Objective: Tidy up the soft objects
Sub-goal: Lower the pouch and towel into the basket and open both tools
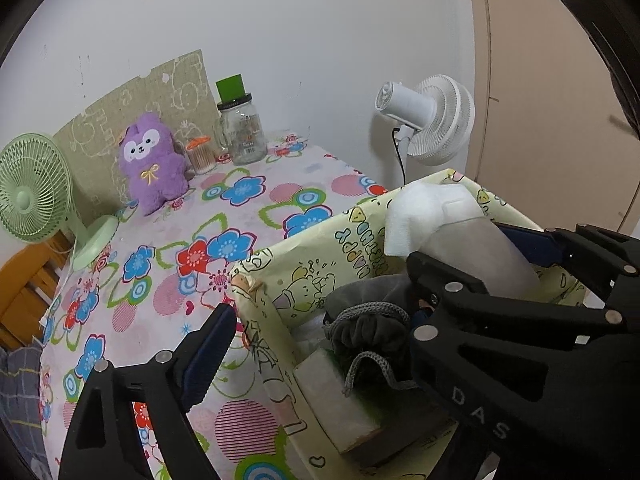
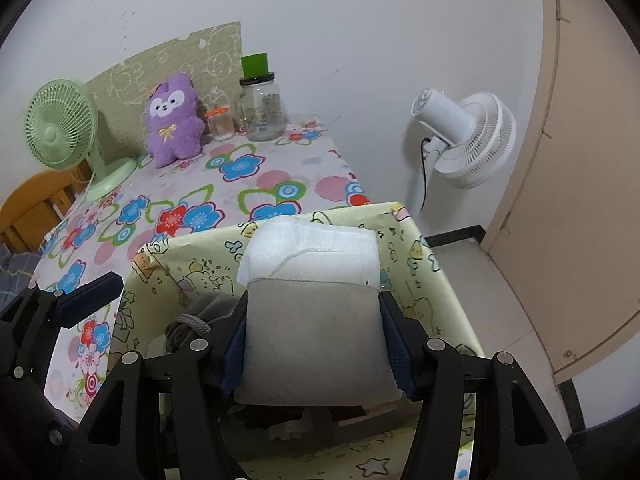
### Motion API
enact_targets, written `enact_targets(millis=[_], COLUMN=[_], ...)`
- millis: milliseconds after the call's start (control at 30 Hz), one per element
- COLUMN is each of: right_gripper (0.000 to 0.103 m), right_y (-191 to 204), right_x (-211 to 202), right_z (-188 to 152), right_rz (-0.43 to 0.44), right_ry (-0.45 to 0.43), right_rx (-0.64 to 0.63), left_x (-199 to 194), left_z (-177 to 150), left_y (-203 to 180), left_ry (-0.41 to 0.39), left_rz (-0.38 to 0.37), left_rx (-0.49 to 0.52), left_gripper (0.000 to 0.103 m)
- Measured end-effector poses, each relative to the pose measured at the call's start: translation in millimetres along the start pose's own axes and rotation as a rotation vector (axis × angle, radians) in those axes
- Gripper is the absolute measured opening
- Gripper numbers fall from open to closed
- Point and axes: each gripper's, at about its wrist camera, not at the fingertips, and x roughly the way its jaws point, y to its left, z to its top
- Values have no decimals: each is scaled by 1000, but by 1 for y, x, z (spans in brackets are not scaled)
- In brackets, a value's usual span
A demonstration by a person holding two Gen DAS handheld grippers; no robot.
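My right gripper (image 2: 314, 344) is shut on a white soft pack (image 2: 316, 320) and holds it over the yellow cartoon-print box (image 2: 440, 280). The pack (image 1: 448, 228) and right gripper (image 1: 480, 264) also show in the left wrist view, inside the box (image 1: 304, 264). A grey drawstring pouch (image 1: 368, 332) and a sponge block (image 1: 340, 404) lie in the box. My left gripper (image 1: 360, 312) is open at the box's near left corner, one finger (image 1: 212, 352) outside its wall. A purple plush toy (image 2: 173, 120) sits at the table's back.
A flowered tablecloth (image 2: 240, 184) covers the table. A green desk fan (image 2: 60, 128) stands back left. A glass jar with a green lid (image 2: 262, 104) and a toothpick holder (image 2: 220, 122) stand by the wall. A white floor fan (image 2: 464, 140) stands right of the table.
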Motion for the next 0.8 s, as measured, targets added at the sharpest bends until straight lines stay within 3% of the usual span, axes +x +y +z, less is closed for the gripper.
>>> enact_targets(millis=[167,367,800], right_gripper=[69,88,88], right_y=[3,3,5], right_x=[2,-1,-26], right_z=[-2,-7,-16], right_rz=[-14,-10,1], right_ry=[-1,-19,-45], right_rx=[-3,26,23], left_x=[5,6,-10], left_z=[-2,-2,-9], left_y=[2,3,2], left_ry=[19,28,16], left_rz=[-8,-16,-1], left_rx=[-3,-10,-22], left_gripper=[92,93,93])
